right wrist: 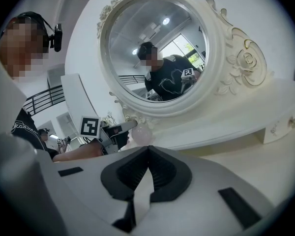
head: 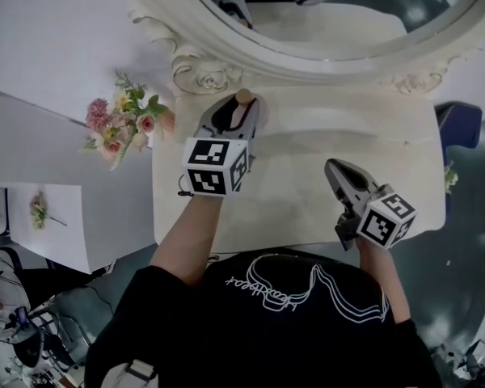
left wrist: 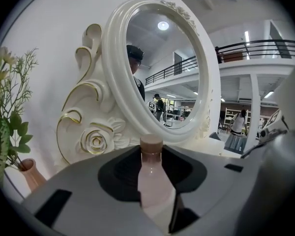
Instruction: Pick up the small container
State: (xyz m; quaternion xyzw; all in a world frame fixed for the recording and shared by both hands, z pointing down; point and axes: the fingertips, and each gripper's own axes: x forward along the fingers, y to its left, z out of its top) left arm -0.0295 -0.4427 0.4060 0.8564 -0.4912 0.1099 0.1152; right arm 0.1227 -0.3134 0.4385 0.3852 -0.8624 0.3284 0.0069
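Small pale-pink bottle-shaped container (left wrist: 152, 186) with a round tan cap stands upright, clamped between the left gripper's (left wrist: 152, 154) jaws, close to the carved white oval mirror (left wrist: 113, 77). That forearm reaches forward over the cream table (head: 307, 192). The right gripper (right wrist: 147, 150), jaws together and empty, hovers nearer the person. The container's base is hidden.
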